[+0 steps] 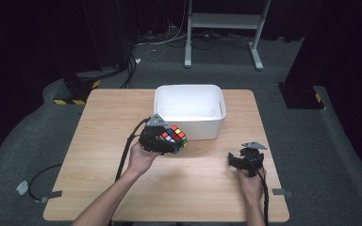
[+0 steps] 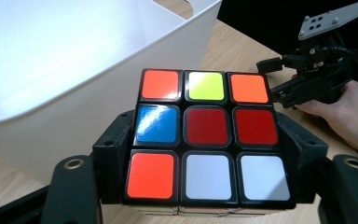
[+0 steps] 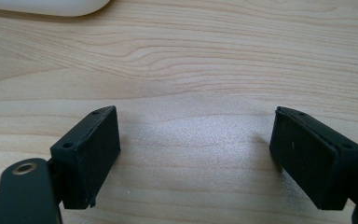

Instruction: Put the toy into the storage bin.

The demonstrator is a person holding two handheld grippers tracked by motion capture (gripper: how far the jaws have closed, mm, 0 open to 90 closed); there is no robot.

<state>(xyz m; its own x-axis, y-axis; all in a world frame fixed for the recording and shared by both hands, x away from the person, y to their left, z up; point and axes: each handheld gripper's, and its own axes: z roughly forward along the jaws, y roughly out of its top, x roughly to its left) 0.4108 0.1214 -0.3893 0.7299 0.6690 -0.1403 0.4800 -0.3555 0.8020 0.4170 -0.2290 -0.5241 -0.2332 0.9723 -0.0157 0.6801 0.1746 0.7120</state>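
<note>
Nearest, at the bottom edge of the high view: two forearms entering over the wooden table point(image 1: 99, 141), each hand holding a claw.

Right hand point(image 1: 251, 181) at the near right of the table, gripping the right claw point(image 1: 239, 159), with its grey three-cornered plate on top. Jaws spread wide apart over bare wood (seen plainly in the right claw's own view point(image 3: 196, 154)), nothing between them. A cable trailing back along the right forearm.

Left hand point(image 1: 141, 157) near the middle of the table, holding the left claw point(image 1: 176, 140). Jaws pinching a puzzle cube point(image 1: 174, 136), one jaw pressed against each side face (the left claw view point(image 2: 207, 140) shows both pads in contact). Cube point(image 2: 207, 137) held just in front of the near wall of the bin; whether resting on the table or lifted slightly, cannot tell. Visible cube face: orange, yellow, orange along the far row; blue, red, red across the middle; orange, white, white along the near row.

Farther back: a white plastic bin point(image 1: 217, 127), open-topped, at the far middle of the table, its white wall point(image 2: 51, 121) to the left of the cube in the left claw view.

Beyond the table: grey floor point(image 1: 311, 141), cables, and the legs of a metal stand point(image 1: 221, 21) against a dark background.
</note>
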